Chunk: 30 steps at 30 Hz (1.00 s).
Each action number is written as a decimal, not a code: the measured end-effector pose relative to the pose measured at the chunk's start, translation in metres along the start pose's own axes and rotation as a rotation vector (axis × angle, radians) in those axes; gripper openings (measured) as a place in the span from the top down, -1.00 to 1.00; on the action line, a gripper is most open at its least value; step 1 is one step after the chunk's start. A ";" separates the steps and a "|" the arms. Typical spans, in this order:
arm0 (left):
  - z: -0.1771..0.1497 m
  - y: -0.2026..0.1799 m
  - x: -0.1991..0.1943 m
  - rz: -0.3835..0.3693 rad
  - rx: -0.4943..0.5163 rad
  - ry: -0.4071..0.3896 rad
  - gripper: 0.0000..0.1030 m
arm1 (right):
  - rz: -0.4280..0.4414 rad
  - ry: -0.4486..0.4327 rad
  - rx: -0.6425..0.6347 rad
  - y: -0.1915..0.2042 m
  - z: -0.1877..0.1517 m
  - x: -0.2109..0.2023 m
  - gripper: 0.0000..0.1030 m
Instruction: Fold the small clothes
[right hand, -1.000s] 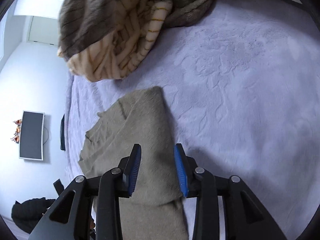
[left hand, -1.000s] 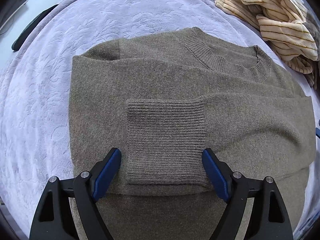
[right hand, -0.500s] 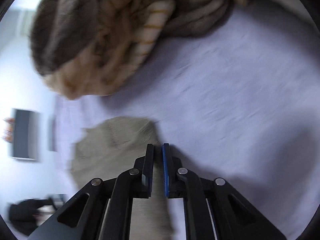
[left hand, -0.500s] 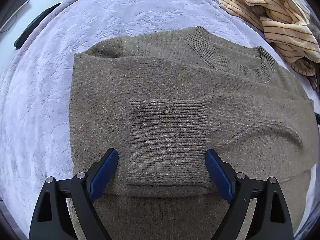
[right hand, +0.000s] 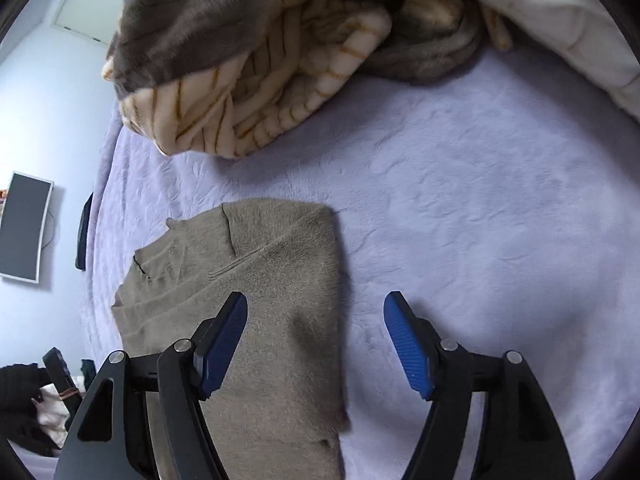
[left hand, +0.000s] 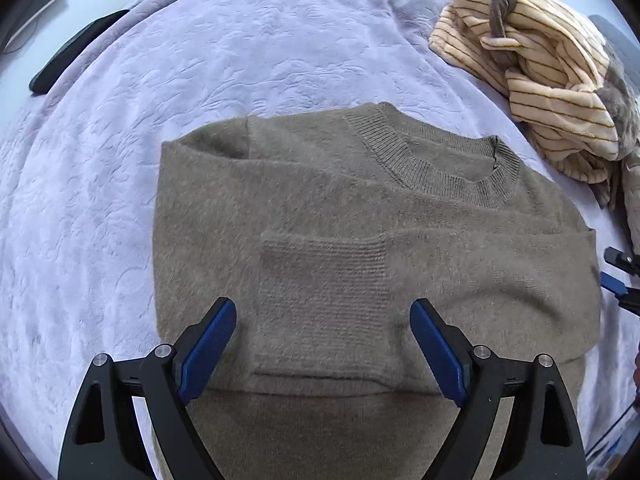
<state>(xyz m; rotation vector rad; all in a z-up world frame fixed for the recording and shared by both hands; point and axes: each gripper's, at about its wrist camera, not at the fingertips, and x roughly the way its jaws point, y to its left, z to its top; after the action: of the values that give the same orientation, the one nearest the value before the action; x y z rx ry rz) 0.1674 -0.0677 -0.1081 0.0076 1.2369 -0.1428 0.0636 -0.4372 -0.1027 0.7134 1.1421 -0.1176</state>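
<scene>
Lying flat on the lavender bedspread (left hand: 120, 184), the olive-brown sweater (left hand: 320, 200) has both sleeves brought in across the chest, the ribbed cuff (left hand: 324, 304) squared at the middle; that looks like a narrowing fold, made so the body can next be doubled over. Above the cuff, the left gripper (left hand: 323, 344) hangs with its blue pads spread wide, straddling the cuff without pressing it, probably lined up to smooth or take hold. Farther right, a heap of cream striped fleece (left hand: 544, 80) sits clear of the sweater's neckline, likely parked for later.

In the right wrist view, the right gripper (right hand: 316, 344) has just been opening; its jaws stand apart, one pad over the sweater's folded side, the other over bare bedspread, and nothing is pinched between them, which suggests a release after laying that side down.

Only the left view shows the collar and the cuff. Only the right view shows the sweater's straight folded edge (right hand: 338, 280), the wall screen (right hand: 24, 228) and the pale pillow (right hand: 560, 20) behind the fleece.
</scene>
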 end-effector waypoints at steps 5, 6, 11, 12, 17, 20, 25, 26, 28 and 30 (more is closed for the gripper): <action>0.003 -0.015 0.023 0.022 0.040 0.057 -0.74 | 0.196 0.071 0.242 -0.032 0.008 0.045 0.74; 0.000 -0.016 0.026 0.031 0.058 0.053 -0.74 | 0.237 0.069 0.275 -0.034 0.007 0.046 0.78; -0.007 -0.018 0.026 0.033 0.089 0.026 -0.74 | 0.116 0.028 0.055 -0.009 0.009 0.026 0.83; -0.007 -0.019 0.027 0.036 0.089 0.026 -0.74 | 0.051 0.031 0.012 -0.006 0.011 0.030 0.83; -0.008 -0.020 0.028 0.040 0.093 0.020 -0.75 | -0.076 0.016 -0.095 0.006 0.005 0.054 0.85; -0.010 -0.020 0.026 0.040 0.091 0.025 -0.75 | -0.082 -0.012 -0.047 0.005 -0.001 0.046 0.72; -0.012 -0.011 0.020 0.058 0.065 0.044 -0.75 | -0.179 -0.016 -0.053 0.004 0.001 0.021 0.38; -0.013 -0.009 0.018 0.065 0.056 0.046 -0.75 | -0.191 -0.019 -0.052 0.008 0.000 0.015 0.38; -0.014 -0.003 0.009 0.071 0.028 0.046 -0.75 | -0.177 -0.025 -0.056 0.014 -0.006 0.000 0.38; -0.013 0.003 -0.001 0.066 0.003 0.027 -0.74 | -0.139 -0.032 -0.072 0.024 -0.015 -0.009 0.38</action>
<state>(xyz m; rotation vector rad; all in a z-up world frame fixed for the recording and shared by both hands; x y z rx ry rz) 0.1554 -0.0637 -0.1119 0.0526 1.2614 -0.0878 0.0583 -0.4123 -0.0869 0.5662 1.1596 -0.2031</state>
